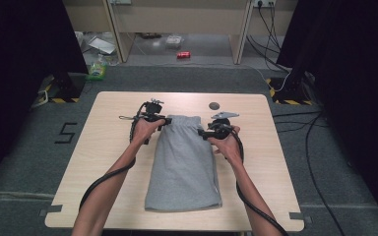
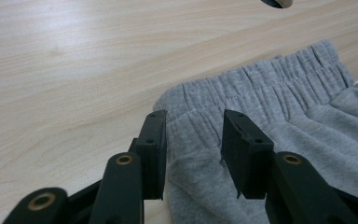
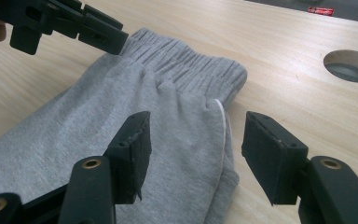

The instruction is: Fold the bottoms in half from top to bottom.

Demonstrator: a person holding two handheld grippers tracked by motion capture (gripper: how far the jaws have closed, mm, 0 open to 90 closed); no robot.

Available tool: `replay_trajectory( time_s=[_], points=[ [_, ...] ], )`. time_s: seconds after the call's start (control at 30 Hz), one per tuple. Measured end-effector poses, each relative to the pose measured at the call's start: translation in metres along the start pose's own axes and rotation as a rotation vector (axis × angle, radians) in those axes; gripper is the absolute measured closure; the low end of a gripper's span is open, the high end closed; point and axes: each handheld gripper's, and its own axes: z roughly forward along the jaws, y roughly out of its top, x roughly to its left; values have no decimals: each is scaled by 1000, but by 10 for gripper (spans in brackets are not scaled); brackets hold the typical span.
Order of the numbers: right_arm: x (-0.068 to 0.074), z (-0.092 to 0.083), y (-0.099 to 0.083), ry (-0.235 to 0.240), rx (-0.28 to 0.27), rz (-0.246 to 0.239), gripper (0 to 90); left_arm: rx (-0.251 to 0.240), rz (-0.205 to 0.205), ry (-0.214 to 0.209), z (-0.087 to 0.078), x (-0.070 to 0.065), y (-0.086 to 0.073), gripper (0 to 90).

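Folded grey sweat shorts [image 1: 184,164] lie lengthwise on the wooden table [image 1: 108,147], elastic waistband [image 1: 183,119] at the far end. My left gripper [image 1: 163,123] is at the waistband's left corner; in the left gripper view it [image 2: 193,140] stands open, its jaws straddling the grey fabric [image 2: 261,98] at that corner. My right gripper [image 1: 203,132] is at the shorts' right edge just below the waistband; in the right gripper view it [image 3: 196,149] is open over the folded edge of the shorts [image 3: 177,116], with the left gripper's jaws [image 3: 98,32] visible at the top left.
A round hole [image 1: 214,105] [image 3: 349,65] is cut in the table beyond the right gripper. Black cables trail from both grippers along the forearms. On the floor past the table lie a red can [image 1: 183,54], a green bottle [image 1: 97,69] and cables.
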Motion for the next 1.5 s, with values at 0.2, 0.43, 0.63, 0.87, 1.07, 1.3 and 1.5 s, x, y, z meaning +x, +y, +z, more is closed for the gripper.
replay_trajectory(
  time_s=[0.2,0.43,0.63,0.87,1.07,1.3,1.5],
  points=[
    [-4,3,5,1,-1,9,413,-5,-9,3,2,0,-1,590],
    [-7,19,8,4,29,24,422,-2,-16,13,3,1,2,578],
    [-11,33,7,-4,59,36,428,5,-29,12,9,2,0,578],
    [-14,53,6,-21,113,56,445,7,-20,15,12,1,0,582],
    [-19,60,3,-29,136,75,441,9,-34,9,12,4,-2,582],
    [-22,60,4,-7,142,84,521,8,-30,6,16,3,-3,587],
    [-27,60,-1,59,123,153,758,8,-27,-7,18,1,-4,635]
  ],
)
